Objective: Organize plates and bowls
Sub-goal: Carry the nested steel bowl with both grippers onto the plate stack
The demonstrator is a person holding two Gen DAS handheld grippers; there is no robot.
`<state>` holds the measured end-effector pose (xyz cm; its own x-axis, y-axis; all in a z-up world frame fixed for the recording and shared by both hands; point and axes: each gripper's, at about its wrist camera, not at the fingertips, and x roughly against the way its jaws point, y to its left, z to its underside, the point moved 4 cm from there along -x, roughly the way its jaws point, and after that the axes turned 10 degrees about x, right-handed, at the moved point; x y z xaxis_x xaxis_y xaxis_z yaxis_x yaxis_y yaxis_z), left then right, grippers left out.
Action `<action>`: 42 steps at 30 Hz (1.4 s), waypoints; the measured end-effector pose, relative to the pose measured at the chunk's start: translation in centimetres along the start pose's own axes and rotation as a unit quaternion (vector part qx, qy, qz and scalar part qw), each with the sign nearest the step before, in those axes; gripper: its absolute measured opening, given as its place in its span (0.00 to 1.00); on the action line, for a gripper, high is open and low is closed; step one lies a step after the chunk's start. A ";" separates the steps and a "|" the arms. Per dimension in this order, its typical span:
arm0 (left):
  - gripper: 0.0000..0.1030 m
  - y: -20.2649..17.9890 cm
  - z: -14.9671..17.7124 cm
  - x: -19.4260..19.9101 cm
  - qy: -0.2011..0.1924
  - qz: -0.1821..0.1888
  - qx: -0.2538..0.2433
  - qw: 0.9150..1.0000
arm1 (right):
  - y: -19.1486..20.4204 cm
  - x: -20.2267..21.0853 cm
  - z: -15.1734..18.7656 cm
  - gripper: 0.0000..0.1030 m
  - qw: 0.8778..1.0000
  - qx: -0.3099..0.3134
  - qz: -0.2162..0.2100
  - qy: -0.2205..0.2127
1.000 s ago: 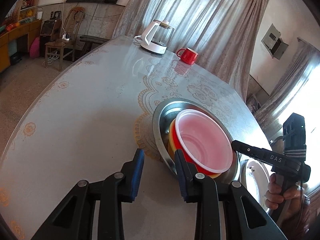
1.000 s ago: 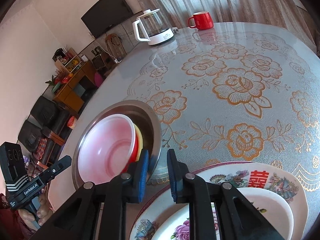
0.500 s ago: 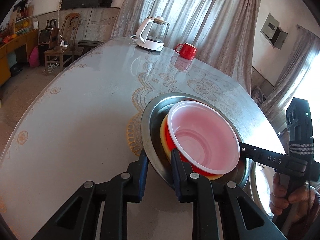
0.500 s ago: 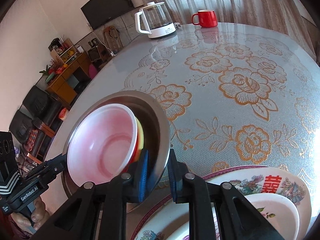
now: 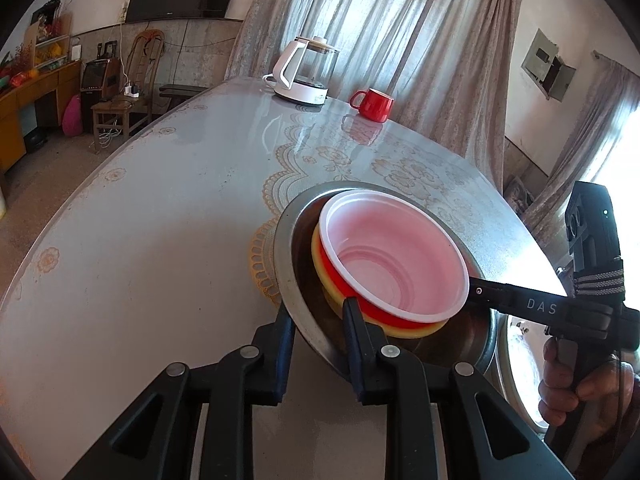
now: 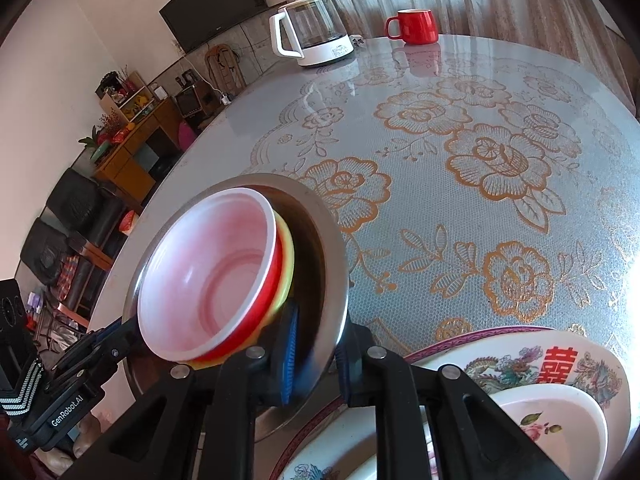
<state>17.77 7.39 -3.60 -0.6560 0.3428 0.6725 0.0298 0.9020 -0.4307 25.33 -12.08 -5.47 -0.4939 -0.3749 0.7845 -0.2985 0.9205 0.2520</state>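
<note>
Holding one steel basin (image 5: 288,280) by opposite rims: left tool (image 5: 316,320) and right tool (image 6: 314,344), each nearly closed, pinching the wall. Basin at lower centre of both views, tilted above the bench (image 6: 480,160), containing a red-and-white bowl (image 5: 394,264) nested in a yellow bowl (image 5: 320,264). Decorated plates (image 6: 560,364) lower right.

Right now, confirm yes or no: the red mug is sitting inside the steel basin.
No: the red mug stands on the table's far side beside the kettle, apart from the steel basin.

A glass kettle (image 6: 310,32) and red mug (image 6: 414,26) stand near each other on the floral-clothed table (image 6: 480,152).
</note>
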 end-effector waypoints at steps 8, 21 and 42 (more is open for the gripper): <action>0.23 0.1 0.6 0.4 -0.005 0.008 0.008 1.000 | 0.0 0.4 0.3 0.14 1.000 0.002 0.004 0.000; 0.23 -0.5 0.7 1.5 -0.023 0.007 0.006 1.000 | 0.4 0.7 0.8 0.14 1.000 0.002 -0.006 -0.012; 0.23 -2.7 0.3 3.4 -0.043 0.019 -0.015 0.999 | -0.1 3.6 1.4 0.15 0.999 -0.012 -0.008 -0.042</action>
<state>15.18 6.04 -0.34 -0.7169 0.3544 0.6004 0.0775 0.8963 -0.4366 22.51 -13.70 -3.49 -0.5568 -0.3968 0.7298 -0.2882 0.9163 0.2783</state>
